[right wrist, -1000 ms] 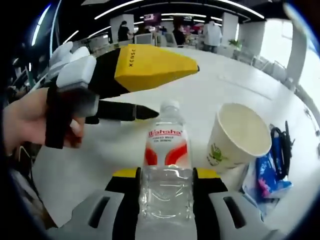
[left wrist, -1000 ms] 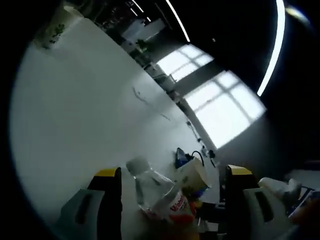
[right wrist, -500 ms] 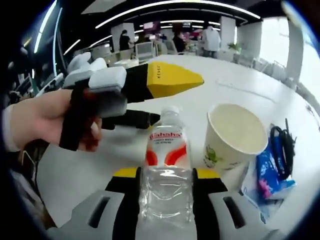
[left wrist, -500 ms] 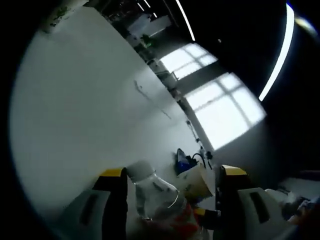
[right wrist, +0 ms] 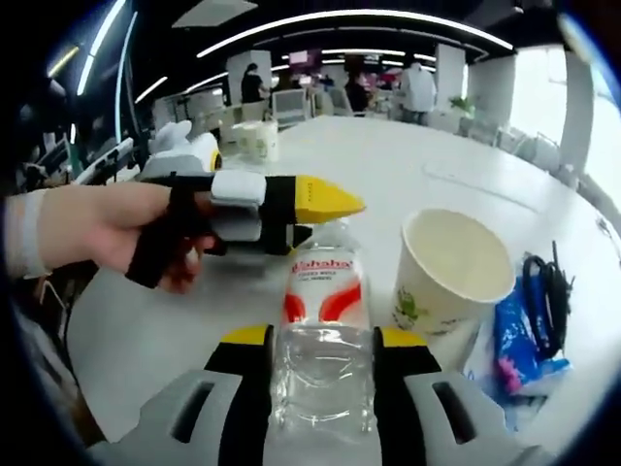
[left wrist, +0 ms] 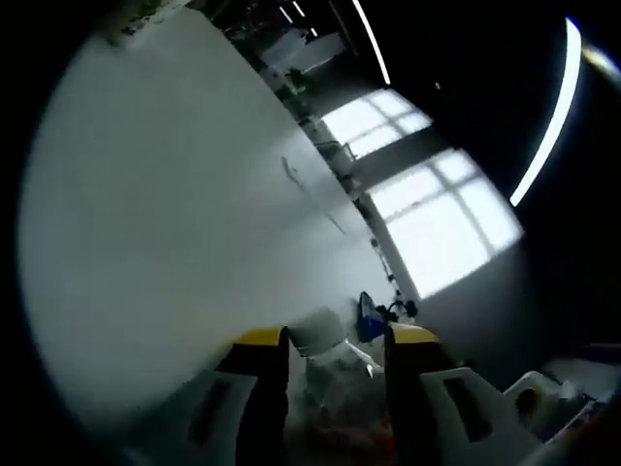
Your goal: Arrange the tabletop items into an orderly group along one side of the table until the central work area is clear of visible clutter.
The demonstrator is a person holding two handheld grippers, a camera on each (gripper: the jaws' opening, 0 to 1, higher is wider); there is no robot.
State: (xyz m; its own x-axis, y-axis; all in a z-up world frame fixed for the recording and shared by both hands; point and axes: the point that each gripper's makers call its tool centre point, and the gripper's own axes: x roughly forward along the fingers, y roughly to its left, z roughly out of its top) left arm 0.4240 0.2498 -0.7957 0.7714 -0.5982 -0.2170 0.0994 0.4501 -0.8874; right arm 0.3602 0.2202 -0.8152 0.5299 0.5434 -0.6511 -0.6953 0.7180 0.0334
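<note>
Now: clear bottle (right wrist: 323, 335), red-white label | both grippers (right wrist: 321, 340) (left wrist: 336, 342) clamp it.

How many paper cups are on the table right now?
2. One open paper cup stands right of the water bottle; a second cup sits far back on the table. Others may be hidden.

One bottle (right wrist: 321, 320); two cups (right wrist: 448, 272) (paper).

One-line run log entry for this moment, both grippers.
right gripper: shut on water bottle | left gripper: jaws around bottle cap, closure unclear | paper cup right of bottle | blue packet beside cup
</note>
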